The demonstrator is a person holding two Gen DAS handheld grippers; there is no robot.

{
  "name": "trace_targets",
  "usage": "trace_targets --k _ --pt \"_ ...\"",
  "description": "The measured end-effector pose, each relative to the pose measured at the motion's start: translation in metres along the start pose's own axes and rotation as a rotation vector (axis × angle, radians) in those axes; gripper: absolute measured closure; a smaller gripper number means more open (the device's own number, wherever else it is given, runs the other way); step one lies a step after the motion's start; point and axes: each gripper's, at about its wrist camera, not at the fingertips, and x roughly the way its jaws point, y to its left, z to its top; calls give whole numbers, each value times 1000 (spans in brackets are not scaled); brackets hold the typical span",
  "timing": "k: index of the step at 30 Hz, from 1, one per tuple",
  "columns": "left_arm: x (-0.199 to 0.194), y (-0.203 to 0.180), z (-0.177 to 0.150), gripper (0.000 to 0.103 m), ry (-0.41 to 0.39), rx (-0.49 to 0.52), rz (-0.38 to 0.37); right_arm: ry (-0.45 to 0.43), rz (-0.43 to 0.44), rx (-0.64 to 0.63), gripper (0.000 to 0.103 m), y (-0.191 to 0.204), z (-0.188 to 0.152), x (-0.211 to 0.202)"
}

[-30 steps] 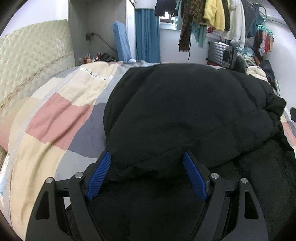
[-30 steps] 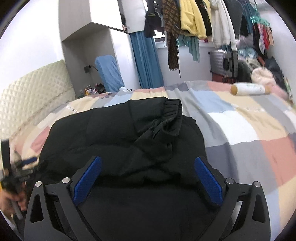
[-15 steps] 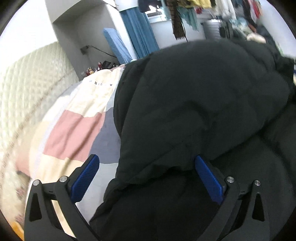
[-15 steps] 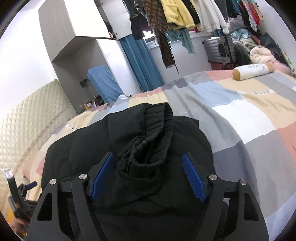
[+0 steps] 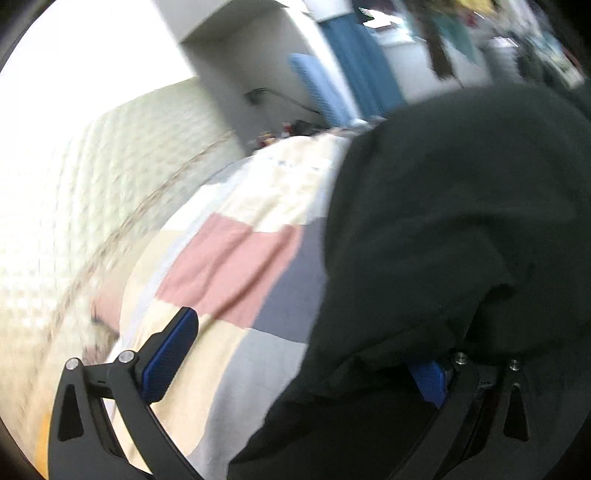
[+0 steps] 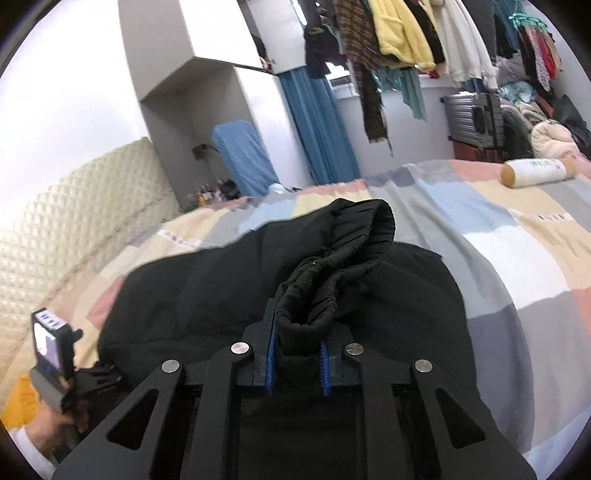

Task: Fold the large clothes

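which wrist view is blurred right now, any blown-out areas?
Left wrist: heavy motion blur across the headboard and hanging clothes, wall at upper left blown out; the left gripper stays sharp, open beside the black jacket. Right wrist: mostly sharp, fisheye bending at the edges; right gripper shut on the jacket cuff.

a home bedroom: patchwork bed point(image 6: 498, 229), quilted headboard point(image 6: 74, 221), hanging clothes point(image 6: 406, 33)

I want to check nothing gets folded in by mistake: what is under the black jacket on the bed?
Around the black jacket only the patchwork bedspread shows, running under its edges. What lies beneath its bulk is covered. The right gripper pinches its ribbed cuff.
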Motion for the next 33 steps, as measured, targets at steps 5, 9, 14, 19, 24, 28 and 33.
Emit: trace_targets --k 5,9,14,19,24,28,33 --pt "9 51 2 0 31 -223 -22 -33 59 -18 89 23 9 -8" --pt "17 73 3 0 44 -318 -44 -40 45 -55 89 34 9 -4" --pt "21 63 -1 0 69 -346 -80 49 -31 -50 89 19 -11 27" --pt "22 55 -4 0 76 -338 -95 154 -80 -19 87 -8 -38 60" --pt "25 55 -6 0 83 -352 -104 155 -97 -68 82 -4 -44 57" --pt "25 58 -6 0 94 -368 -116 167 -80 -77 68 -2 -39 37" --pt "25 58 -7 0 98 -370 -121 153 -116 -201 37 1 -39 2"
